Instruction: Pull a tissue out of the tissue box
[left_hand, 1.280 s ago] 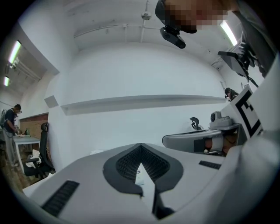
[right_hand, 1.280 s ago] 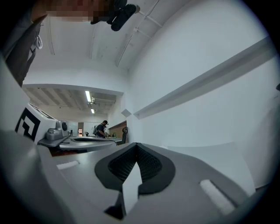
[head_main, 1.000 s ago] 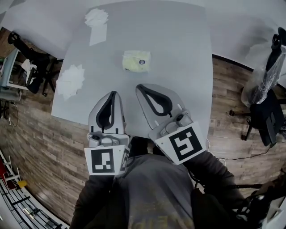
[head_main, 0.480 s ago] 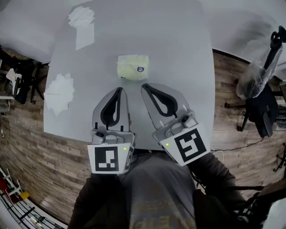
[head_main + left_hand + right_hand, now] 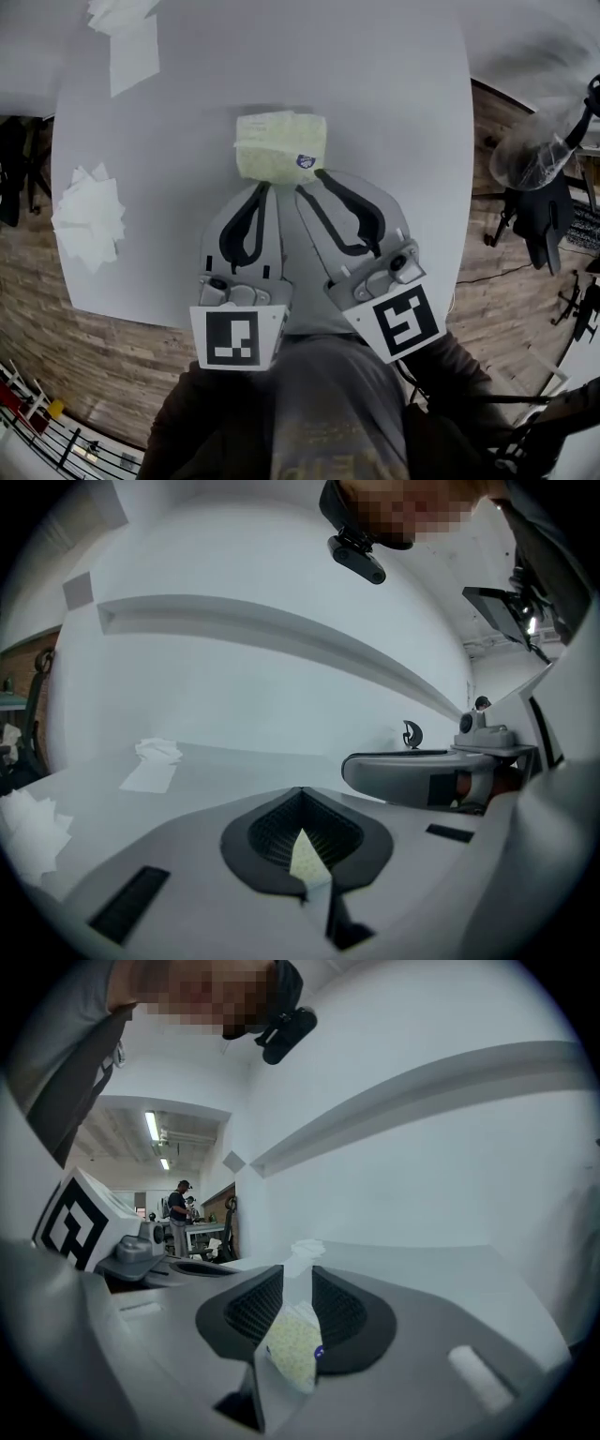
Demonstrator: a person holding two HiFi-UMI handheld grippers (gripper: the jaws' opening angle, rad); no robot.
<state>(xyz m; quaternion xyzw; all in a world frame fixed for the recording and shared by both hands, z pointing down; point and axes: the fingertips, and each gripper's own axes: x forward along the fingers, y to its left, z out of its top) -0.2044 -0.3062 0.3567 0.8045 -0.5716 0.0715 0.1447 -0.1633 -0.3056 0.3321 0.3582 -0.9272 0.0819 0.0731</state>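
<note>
As we look down past our own grey sleeves, nearest us are two white cubes with black square markers, one on the left gripper (image 5: 262, 187) and one on the right gripper (image 5: 311, 178). Both grippers are pale grey with dark ribbed pads, and they lie side by side over the white rounded table (image 5: 394, 84).

Item, left gripper: its own view shows the jaw tips drawn together, with only a thin wedge of gap behind them. Nothing is clamped there. We see a sliver of pale yellow through the wedge.

Item, right gripper: its jaws are parted by a narrow slot and clamp nothing. The tips sit at the near right corner of the pack, by its small blue sticker. We cannot tell whether they touch it.

Item, pale-yellow soft tissue pack (image 5: 279, 141): it lies flat on the table just beyond both sets of tips, near the table's middle. White tissue shows along its far edge.

Item, fanned heap of loose white tissues (image 5: 91, 211): it lies on the table's left edge, well apart from the pack.

Item, second lot of white tissues (image 5: 127, 37): it lies at the far left corner, partly crumpled and partly flat.

Item, surroundings: brown wooden plank floor (image 5: 84, 366). To the right stand a black chair (image 5: 548, 220) and a clear plastic bag (image 5: 530, 159).
</note>
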